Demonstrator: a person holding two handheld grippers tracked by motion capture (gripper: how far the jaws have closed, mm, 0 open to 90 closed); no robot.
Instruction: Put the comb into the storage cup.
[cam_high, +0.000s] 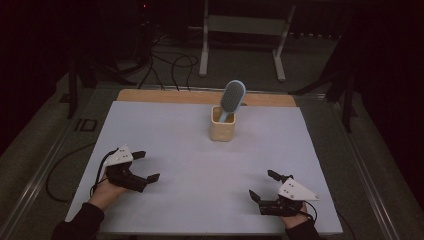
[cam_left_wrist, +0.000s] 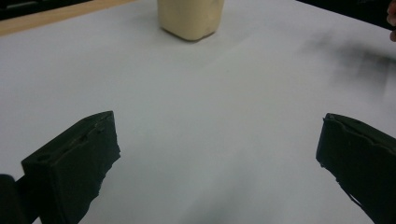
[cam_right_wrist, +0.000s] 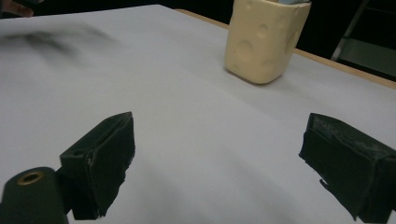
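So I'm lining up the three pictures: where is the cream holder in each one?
High view: the cream holder stands upper centre on the white sheet, hairbrush in it.
Left gripper view: top centre, cut off at the edge.
Right gripper view: upper right.
Shared landmark: the wooden table strip behind the holder.

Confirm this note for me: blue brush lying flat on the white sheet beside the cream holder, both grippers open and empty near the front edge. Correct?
Not quite. The blue brush is not lying flat; the high view shows it standing in the cream holder, head up. The rest holds: the left gripper and right gripper are open and empty near the front edge.
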